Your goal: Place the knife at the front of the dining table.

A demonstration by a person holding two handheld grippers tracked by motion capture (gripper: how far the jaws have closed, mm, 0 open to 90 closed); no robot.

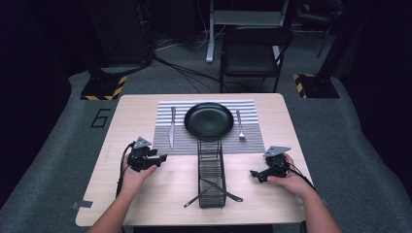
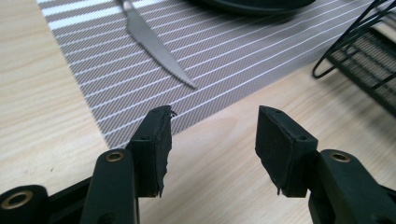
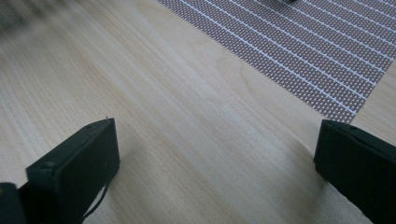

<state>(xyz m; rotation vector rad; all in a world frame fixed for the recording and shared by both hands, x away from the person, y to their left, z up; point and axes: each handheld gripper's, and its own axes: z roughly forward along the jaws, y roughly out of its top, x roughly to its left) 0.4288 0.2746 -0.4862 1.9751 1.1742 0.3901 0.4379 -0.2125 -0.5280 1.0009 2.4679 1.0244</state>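
Note:
A black plate [image 1: 209,119] sits in the middle of a grey striped placemat [image 1: 184,141] on the wooden table [image 1: 136,109]. A knife [image 1: 172,127] lies left of the plate and a fork [image 1: 240,125] lies right of it. A black wire basket [image 1: 211,172] stands in front of the mat with two utensils [image 1: 221,189] poking through its near end. My left gripper [image 1: 160,158] is open over bare wood near the mat's left front corner [image 2: 116,135]; the knife tip [image 2: 187,81] lies ahead of it. My right gripper [image 1: 253,173] is open, low over the wood right of the basket.
A black folding chair [image 1: 255,53] stands beyond the table's far edge. Cables and stand bases with yellow-black tape [image 1: 103,90] lie on the grey floor. A piece of tape [image 1: 81,204] sticks to the table's near left corner.

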